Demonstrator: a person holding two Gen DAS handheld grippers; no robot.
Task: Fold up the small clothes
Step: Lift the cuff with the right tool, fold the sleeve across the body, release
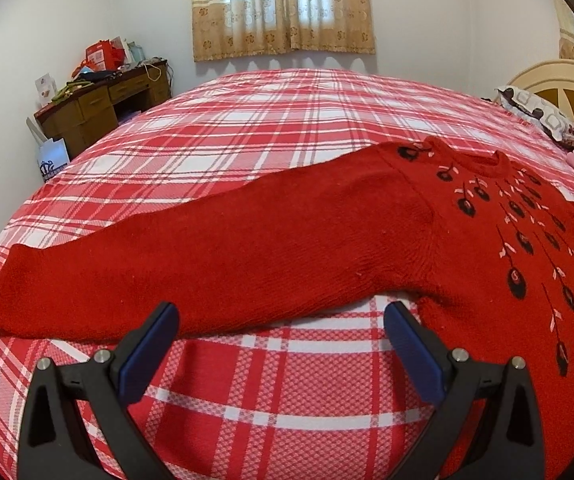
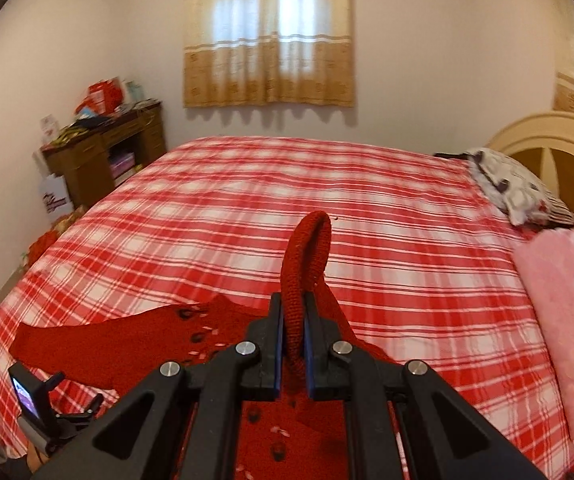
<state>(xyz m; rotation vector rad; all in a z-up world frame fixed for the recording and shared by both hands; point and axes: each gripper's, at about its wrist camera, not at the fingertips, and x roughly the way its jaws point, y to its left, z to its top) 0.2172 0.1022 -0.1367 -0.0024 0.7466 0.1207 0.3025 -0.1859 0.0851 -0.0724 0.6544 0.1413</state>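
A red knitted sweater (image 1: 487,248) lies flat on the bed (image 1: 271,128), front side up, with black and pink embroidery fanning down from the collar. It occupies the near part of the red-and-white checked cover. One sleeve (image 1: 207,256) stretches out to the left, flat on the cover, its cuff at the far left end.

The left gripper (image 1: 281,340) hangs just above the cover at the near edge of that sleeve. Its jaws stand wide apart with nothing between them; the blue pads (image 1: 415,348) are clear of the knit.

The right gripper (image 2: 294,344) has its jaws pressed together on a fold of red knit, the sweater's other sleeve (image 2: 307,256). The pinched fabric stands up above the fingers in a narrow loop, lifted off the bed.

A patterned pillow (image 2: 519,192) and a pink floral blanket (image 2: 567,320) lie at the right, by the headboard (image 2: 555,140). A cluttered wooden desk (image 1: 103,100) stands at the far left, and a curtain (image 1: 283,8) covers the window beyond the bed.
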